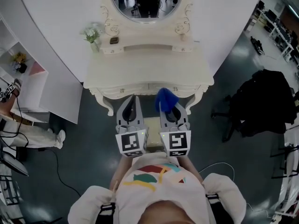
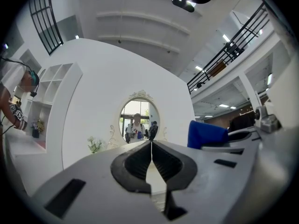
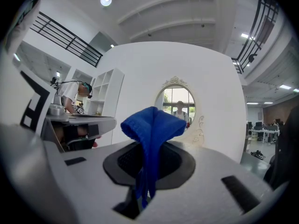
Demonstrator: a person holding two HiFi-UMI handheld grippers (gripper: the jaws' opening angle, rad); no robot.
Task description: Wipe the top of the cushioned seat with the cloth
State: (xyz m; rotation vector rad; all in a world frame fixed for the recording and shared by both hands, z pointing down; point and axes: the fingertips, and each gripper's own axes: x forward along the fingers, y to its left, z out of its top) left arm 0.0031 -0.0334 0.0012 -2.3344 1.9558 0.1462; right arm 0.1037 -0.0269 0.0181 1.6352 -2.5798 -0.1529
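A blue cloth (image 1: 166, 99) sticks up from my right gripper (image 1: 169, 110), which is shut on it; in the right gripper view the cloth (image 3: 152, 129) hangs folded between the jaws. My left gripper (image 1: 131, 107) is shut with nothing in it, its jaws meeting in the left gripper view (image 2: 151, 146). Both grippers are held side by side, close to my chest, pointing at the dressing table. A small cream patch of the cushioned seat (image 1: 153, 132) shows between and below the two grippers; most of it is hidden.
A white dressing table (image 1: 149, 71) with an oval mirror (image 1: 146, 1) and a small flower vase (image 1: 93, 36) stands ahead. A white shelf unit (image 1: 28, 83) and a person (image 1: 18, 129) are at left. A dark chair with a black coat (image 1: 261, 101) is at right.
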